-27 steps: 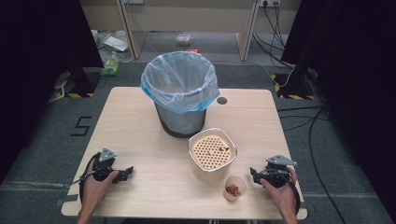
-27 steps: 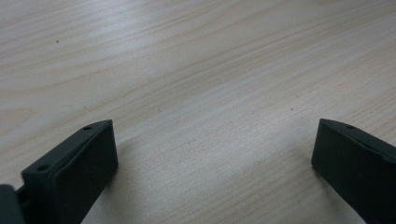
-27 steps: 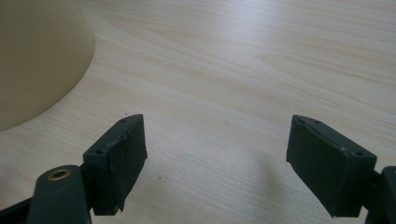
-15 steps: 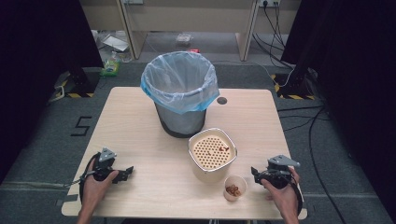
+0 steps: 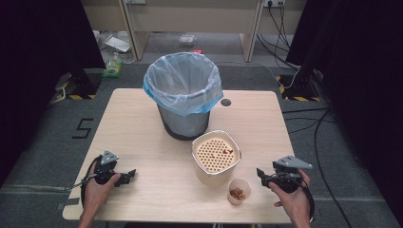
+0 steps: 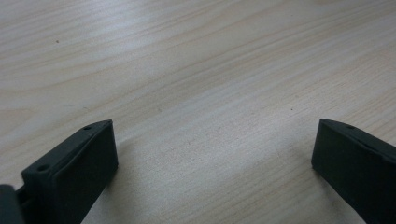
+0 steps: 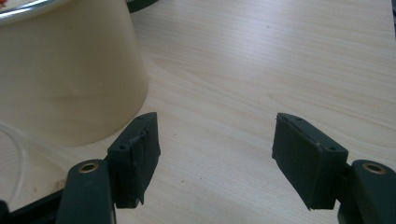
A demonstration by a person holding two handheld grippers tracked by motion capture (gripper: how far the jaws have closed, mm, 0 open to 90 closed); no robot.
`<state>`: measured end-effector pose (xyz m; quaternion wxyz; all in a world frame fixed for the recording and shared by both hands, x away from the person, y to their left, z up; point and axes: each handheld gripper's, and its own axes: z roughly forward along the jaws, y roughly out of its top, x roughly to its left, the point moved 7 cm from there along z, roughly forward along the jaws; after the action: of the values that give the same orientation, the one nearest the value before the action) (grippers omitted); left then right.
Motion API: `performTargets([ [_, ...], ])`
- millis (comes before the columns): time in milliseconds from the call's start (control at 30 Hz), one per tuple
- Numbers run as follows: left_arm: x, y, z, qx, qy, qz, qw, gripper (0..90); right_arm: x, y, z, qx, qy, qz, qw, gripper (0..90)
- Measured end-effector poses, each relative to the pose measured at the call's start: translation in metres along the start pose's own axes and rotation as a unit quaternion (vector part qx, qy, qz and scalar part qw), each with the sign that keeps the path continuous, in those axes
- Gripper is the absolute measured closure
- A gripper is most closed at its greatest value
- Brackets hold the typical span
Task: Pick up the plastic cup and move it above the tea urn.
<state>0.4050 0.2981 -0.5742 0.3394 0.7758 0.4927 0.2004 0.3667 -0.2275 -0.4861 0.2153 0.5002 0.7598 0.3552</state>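
A cream pot (image 5: 216,156) with a perforated strainer insert stands in the middle of the wooden table (image 5: 142,133); a few brown bits lie on the insert. A small clear cup (image 5: 238,191) of brown bits sits just in front of it. My right gripper (image 5: 263,175) rests near the front right edge, open, jaws pointing left toward the cup. In the right gripper view the pot's wall (image 7: 65,79) rises at left, with bare wood between the fingers (image 7: 140,154). My left gripper (image 5: 129,175) lies at the front left, open over bare wood (image 6: 210,140).
A grey bin with a blue plastic liner (image 5: 183,92) stands behind the pot at the table's middle back. A dark round hole (image 5: 226,102) marks the tabletop right of the bin. Cables and clutter lie on the floor beyond the table.
My right gripper has shifted slightly on the table near the cup. The left gripper, pot, cup and bin stay where they were.
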Motion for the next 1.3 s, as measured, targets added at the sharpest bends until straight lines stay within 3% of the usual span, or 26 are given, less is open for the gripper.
performTargets([
  [367,0.000,0.000,0.000,0.000,0.000,0.000,1.0000,0.0,0.017,0.007,-0.011,0.000,0.017,-0.022,0.9996,33.1],
  [600,0.000,0.000,0.000,0.000,0.000,0.000,1.0000,0.0,0.024,0.014,-0.022,-0.016,0.027,-0.026,0.9992,33.6],
  [733,0.000,0.000,0.000,0.000,0.000,0.000,1.0000,0.0,0.036,0.018,-0.028,-0.019,0.041,-0.038,0.9982,35.5],
  [900,0.000,0.000,0.000,0.000,0.000,0.000,1.0000,0.0,0.054,0.019,-0.027,-0.012,0.067,-0.061,0.9958,41.1],
  [1300,0.000,0.000,0.000,0.000,0.000,0.000,1.0000,0.0,0.072,0.006,-0.009,0.021,0.101,-0.093,0.9904,53.7],
])
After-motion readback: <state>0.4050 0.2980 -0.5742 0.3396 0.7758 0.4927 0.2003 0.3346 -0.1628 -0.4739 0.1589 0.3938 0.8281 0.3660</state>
